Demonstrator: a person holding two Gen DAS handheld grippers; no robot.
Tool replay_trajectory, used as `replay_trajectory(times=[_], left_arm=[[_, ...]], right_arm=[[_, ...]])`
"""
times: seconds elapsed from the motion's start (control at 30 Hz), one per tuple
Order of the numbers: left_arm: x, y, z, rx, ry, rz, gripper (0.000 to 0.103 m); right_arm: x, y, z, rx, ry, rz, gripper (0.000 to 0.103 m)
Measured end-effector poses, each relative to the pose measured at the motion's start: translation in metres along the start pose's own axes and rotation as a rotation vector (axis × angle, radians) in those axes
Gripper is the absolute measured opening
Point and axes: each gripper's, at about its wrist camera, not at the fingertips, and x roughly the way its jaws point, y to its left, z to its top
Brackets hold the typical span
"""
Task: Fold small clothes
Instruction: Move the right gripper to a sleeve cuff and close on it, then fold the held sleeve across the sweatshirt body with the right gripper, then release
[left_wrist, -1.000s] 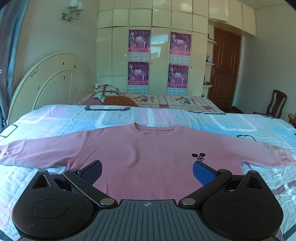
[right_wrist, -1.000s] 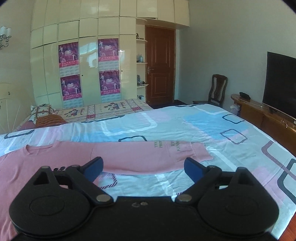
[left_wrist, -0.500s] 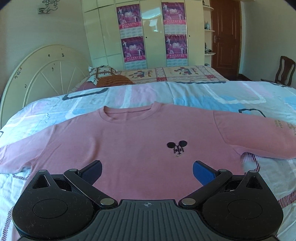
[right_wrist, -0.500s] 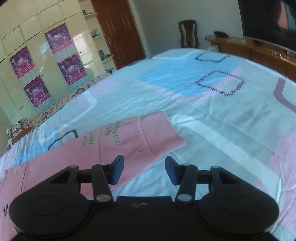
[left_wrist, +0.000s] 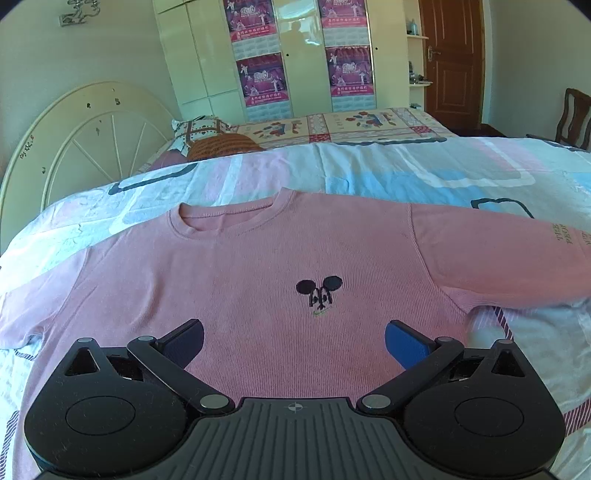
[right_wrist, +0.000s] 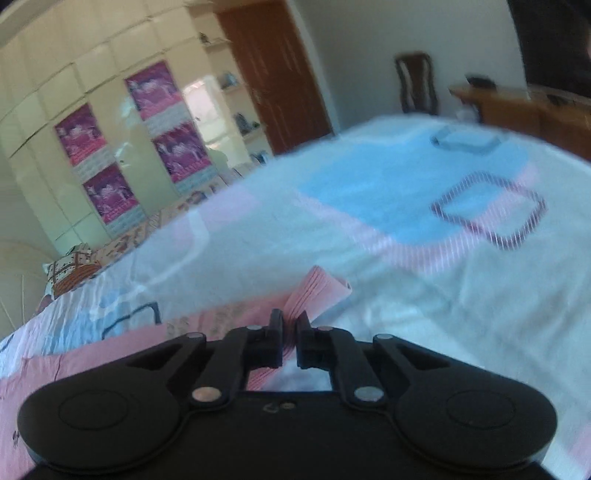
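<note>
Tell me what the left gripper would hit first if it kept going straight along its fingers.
Most likely the pink sweater: the left gripper is open and angled down over its chest, so its line seems to end near the small dark emblem. Exact depth is unclear.

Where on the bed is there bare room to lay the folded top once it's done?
Bare quilt lies beyond the sleeve cuff pinched in the right gripper, toward the dresser side. Another strip runs between the collar and the second bed. The pink sweater fills the middle, under the open left gripper.
</note>
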Motion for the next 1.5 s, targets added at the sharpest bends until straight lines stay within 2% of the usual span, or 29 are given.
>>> replay_trajectory(times=[0.07, 0.1, 0.17, 0.2, 0.27, 0.4, 0.53, 0.7, 0.83, 1.03, 1.27, 1.5], left_arm=[[0.005, -0.003, 0.001, 0.01, 0.009, 0.003, 0.103], [0.008, -0.004, 0.001, 0.013, 0.015, 0.002, 0.103], [0.01, -0.005, 0.002, 0.011, 0.026, -0.004, 0.103], [0.011, -0.004, 0.002, 0.005, 0.032, -0.014, 0.103], [0.011, -0.001, 0.003, -0.005, 0.045, -0.03, 0.103], [0.016, 0.018, 0.004, -0.023, 0.053, -0.012, 0.103], [0.028, 0.053, 0.003, -0.028, 0.071, 0.013, 0.103], [0.042, 0.109, -0.001, -0.105, 0.069, 0.023, 0.103], [0.054, 0.154, -0.005, -0.147, 0.044, 0.011, 0.103], [0.07, 0.223, -0.01, -0.173, 0.02, 0.037, 0.103], [0.08, 0.297, -0.027, -0.271, 0.011, -0.001, 0.102], [0.087, 0.331, -0.043, -0.299, 0.017, -0.024, 0.102]], right_arm=[[-0.01, 0.007, 0.01, -0.11, -0.089, 0.026, 0.007], [-0.004, 0.006, 0.01, -0.139, -0.082, 0.004, 0.007], [0.031, -0.01, 0.005, -0.123, 0.041, -0.07, 0.007], [0.053, -0.022, -0.001, -0.08, 0.151, -0.114, 0.007], [0.06, -0.032, -0.004, -0.019, 0.147, -0.094, 0.008], [0.066, -0.02, -0.005, -0.009, 0.145, -0.133, 0.009], [0.068, -0.014, -0.007, -0.009, 0.143, -0.169, 0.009], [0.053, 0.004, 0.002, -0.04, 0.138, -0.189, 0.008], [0.035, 0.056, 0.006, -0.082, 0.096, -0.141, 0.008], [0.021, 0.172, -0.012, -0.185, 0.071, -0.004, 0.008], [0.013, 0.317, -0.073, -0.368, 0.127, 0.2, 0.008], [-0.003, 0.421, -0.146, -0.527, 0.203, 0.379, 0.008]])
